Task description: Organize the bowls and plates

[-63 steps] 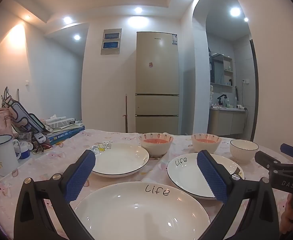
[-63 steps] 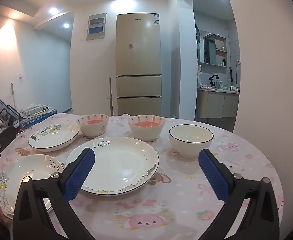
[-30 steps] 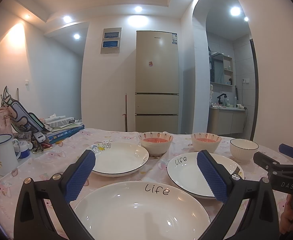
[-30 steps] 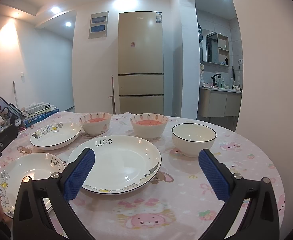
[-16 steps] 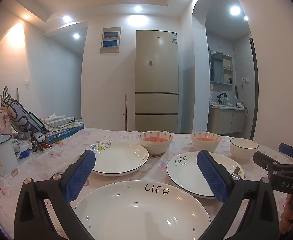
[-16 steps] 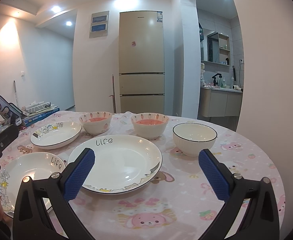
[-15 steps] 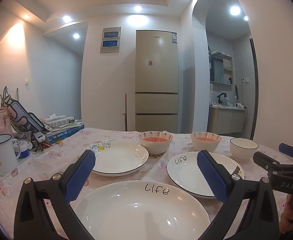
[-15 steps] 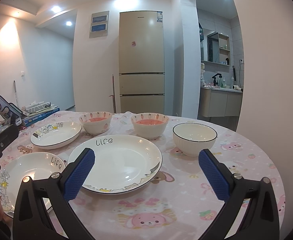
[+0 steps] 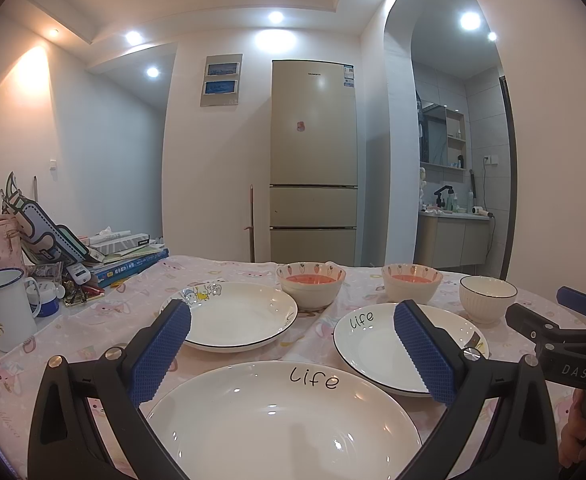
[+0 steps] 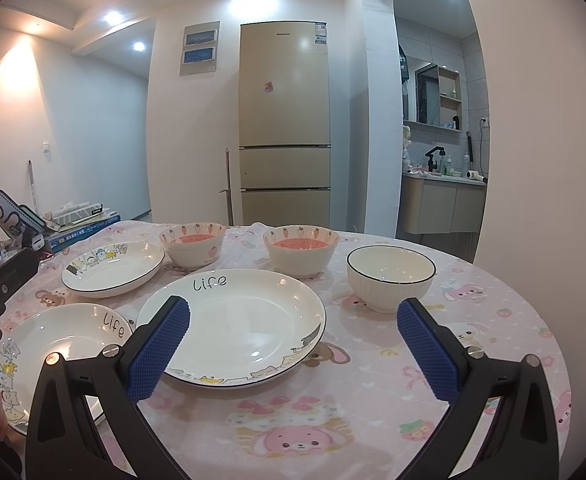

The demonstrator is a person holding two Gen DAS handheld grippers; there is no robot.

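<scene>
Both grippers hover level above the table (image 10: pixel 493 320), fingers spread wide, gripping nothing: left gripper (image 9: pixel 293 354) over the near plate (image 9: pixel 285 420), right gripper (image 10: pixel 293 352) over the middle plate (image 10: pixel 237 320), bowls (image 10: pixel 391 276) behind

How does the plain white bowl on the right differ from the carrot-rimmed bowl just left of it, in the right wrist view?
The white bowl has a thin dark rim line and a ribbed outer wall; the carrot-rimmed bowl has a smooth wall and carrots printed round its rim. The white bowl's inside is white, while the carrot-rimmed bowl's is orange-red. The white bowl sits nearer the camera; the carrot-rimmed bowl is farther back. Both stand upright on the pink tablecloth, untouched by either gripper.
</scene>
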